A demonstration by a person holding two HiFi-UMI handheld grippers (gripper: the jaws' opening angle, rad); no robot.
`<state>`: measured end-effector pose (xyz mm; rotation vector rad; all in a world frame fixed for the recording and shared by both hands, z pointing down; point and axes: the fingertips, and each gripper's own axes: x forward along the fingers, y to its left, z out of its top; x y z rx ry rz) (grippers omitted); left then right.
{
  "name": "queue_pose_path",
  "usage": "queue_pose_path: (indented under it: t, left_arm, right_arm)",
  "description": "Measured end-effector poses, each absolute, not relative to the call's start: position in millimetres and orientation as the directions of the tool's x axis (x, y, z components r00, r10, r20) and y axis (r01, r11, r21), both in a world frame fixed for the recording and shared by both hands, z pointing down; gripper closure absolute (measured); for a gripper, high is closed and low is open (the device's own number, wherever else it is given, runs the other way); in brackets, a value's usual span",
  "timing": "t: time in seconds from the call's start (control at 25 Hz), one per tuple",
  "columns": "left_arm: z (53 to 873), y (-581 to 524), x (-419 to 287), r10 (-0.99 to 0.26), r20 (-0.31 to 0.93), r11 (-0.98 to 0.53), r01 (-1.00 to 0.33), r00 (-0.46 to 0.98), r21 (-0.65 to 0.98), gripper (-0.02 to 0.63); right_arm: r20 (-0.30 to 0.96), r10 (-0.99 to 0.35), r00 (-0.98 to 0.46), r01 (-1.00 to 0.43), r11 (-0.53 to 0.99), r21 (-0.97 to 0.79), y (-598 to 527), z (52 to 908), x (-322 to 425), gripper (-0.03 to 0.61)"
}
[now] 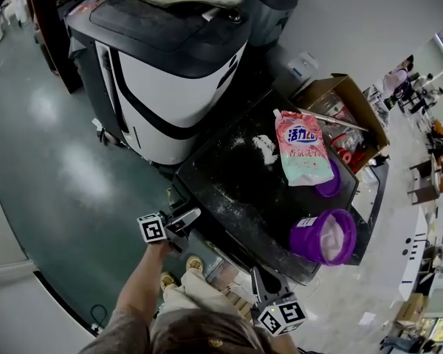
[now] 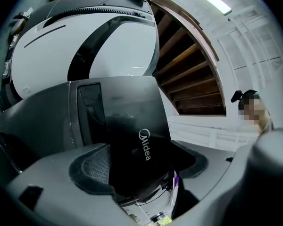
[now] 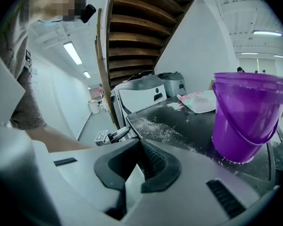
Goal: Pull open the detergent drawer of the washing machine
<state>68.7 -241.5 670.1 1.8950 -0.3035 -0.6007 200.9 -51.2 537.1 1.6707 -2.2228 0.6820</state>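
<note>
My left gripper (image 1: 184, 217) sits at the near left corner of the washer (image 1: 244, 175), left of centre in the head view. In its own view the jaws stand part-open on either side of the black Midea-marked drawer (image 2: 137, 140) front, pads seemingly touching it. So the drawer lies straight ahead, running into the machine toward the upper right. The pull, I judge, comes straight back toward lower left. My right gripper (image 3: 138, 166) is closed on nothing, lower centre and well apart from the drawer.
</note>
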Motion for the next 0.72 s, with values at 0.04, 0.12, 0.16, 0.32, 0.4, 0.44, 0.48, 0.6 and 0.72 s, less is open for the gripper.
queue_pose_path:
  t: [0.04, 0.12, 0.16, 0.32, 0.4, 0.44, 0.48, 0.6, 0.72]
  left_arm:
    - [671.4, -242.1, 68.5, -0.475, -0.265, -0.390, 0.068, 0.839, 0.918, 0.236]
    - [671.2, -242.4, 69.0, -0.474, -0.276, -0.389, 0.082, 0.836, 0.918, 0.236]
    - [669.9, -242.3, 69.5, -0.474, -0.287, -0.390, 0.094, 0.833, 0.916, 0.236]
    - [670.9, -241.8, 67.6, -0.488, -0.298, -0.372, 0.113, 0.821, 0.921, 0.239]
    - [672.4, -242.1, 66.6, -0.497, -0.300, -0.361, 0.120, 0.814, 0.925, 0.242]
    - [673.3, -242.2, 66.0, -0.502, -0.301, -0.354, 0.125, 0.810, 0.927, 0.244]
    - [673.9, -242.5, 65.2, -0.508, -0.303, -0.346, 0.132, 0.806, 0.929, 0.247]
    - [674.0, -242.5, 64.2, -0.515, -0.308, -0.339, 0.140, 0.800, 0.930, 0.253]
    - [675.9, -242.4, 64.7, -0.520, -0.297, -0.334, 0.129, 0.801, 0.934, 0.253]
  right_arm:
    - [0.488, -0.822, -0.293, -0.954, 0.221, -0.201, -50.9, 536.9, 200.9, 0.574]
    - [0.489, -0.821, -0.293, -0.955, 0.223, -0.198, -49.8, 536.4, 201.0, 0.574]
    - [0.489, -0.822, -0.293, -0.955, 0.223, -0.197, -49.1, 536.2, 201.0, 0.574]
    - [0.492, -0.822, -0.286, -0.957, 0.218, -0.192, -45.2, 535.3, 200.9, 0.574]
    - [0.494, -0.823, -0.280, -0.959, 0.213, -0.189, -43.1, 533.9, 201.9, 0.574]
    - [0.493, -0.824, -0.278, -0.959, 0.211, -0.187, -41.9, 533.1, 202.3, 0.574]
    - [0.491, -0.826, -0.277, -0.960, 0.211, -0.186, -40.8, 532.2, 202.4, 0.574]
    - [0.491, -0.827, -0.273, -0.961, 0.211, -0.179, -36.8, 531.0, 202.6, 0.574]
    - [0.491, -0.829, -0.269, -0.962, 0.208, -0.176, -32.7, 531.3, 203.3, 0.574]
